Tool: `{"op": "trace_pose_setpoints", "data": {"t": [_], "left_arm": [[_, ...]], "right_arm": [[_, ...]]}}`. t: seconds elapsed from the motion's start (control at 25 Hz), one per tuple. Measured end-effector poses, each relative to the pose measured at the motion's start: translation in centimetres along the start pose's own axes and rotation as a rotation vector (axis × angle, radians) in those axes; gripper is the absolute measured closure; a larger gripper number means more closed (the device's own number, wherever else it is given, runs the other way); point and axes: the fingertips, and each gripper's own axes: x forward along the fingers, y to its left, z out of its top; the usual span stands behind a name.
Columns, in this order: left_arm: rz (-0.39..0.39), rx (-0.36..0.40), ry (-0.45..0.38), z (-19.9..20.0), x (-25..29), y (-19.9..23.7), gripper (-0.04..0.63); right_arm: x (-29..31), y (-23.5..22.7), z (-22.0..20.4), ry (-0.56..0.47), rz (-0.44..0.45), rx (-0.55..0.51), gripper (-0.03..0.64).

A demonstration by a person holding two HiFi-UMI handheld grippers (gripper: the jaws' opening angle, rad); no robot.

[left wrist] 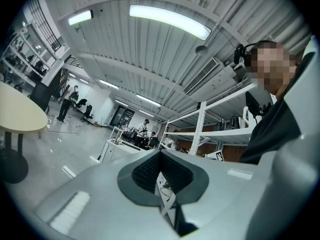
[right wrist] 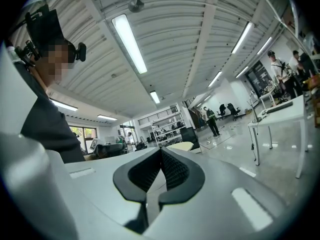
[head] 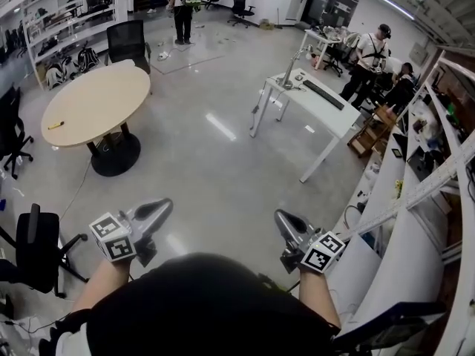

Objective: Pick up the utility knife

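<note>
both tools are held low and close to the body, nowhere near anything. the left hand-held gripper (head: pixel 165 206) has its jaws pressed together with nothing between them, and its own view (left wrist: pixel 160 151) shows only ceiling and shelving past the tips. the right hand-held gripper (head: pixel 280 217) is the same, pads meeting and empty (right wrist: pixel 161 150).

where's the knife? the best candidate is a small yellow thing (head: pixel 56 125) lying near the left edge of the round desk (head: pixel 96 99), well apart from both tools across open floor. it's too small here to be sure it's the utility knife, so that's risk number one: heading for the wrong object. the white desk (head: pixel 319 106) on the right also carries dark items.

risk two is the walk. a black chair (head: pixel 41 247) sits low on the left, another chair (head: pixel 128 43) stands behind the round desk, and a thin cable (head: pixel 78 188) trails across the floor towards its base. with the head tipped down and both hands full, a snag there looks likely.

risk three is the grab itself. arrive with the jaws closed and the tips will just shove the thing along. it lies flat near the rim, so a push could send it off onto the floor. a slim handle on a smooth top also gives the pads little to bite, so it may skid or twist out.
</note>
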Motion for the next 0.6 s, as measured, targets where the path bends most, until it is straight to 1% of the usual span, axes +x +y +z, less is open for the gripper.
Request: {"op": "trace_pose_setpoints", "data": {"t": [0.16,0.32,0.44,0.6], "left_arm": [[-0.006,-0.019,-0.006,0.4,0.6,2.1,0.603],[-0.045,-0.026,-0.012,1.3,1.5,5.5,0.603],[-0.077,-0.020,-0.022,3.2,1.7,9.3,0.602],[-0.116,-0.001,-0.042,7.3,1.5,14.9,0.602]], "right_arm": [[1.6,-0.8,0.1,0.015,-0.008,0.003,0.602],[4.9,-1.5,0.6,0.025,-0.024,-0.021,0.602],[8.8,-1.8,1.4,0.020,-0.050,-0.037,0.602],[14.8,-1.5,3.2,0.026,-0.070,-0.088,0.601]]}}
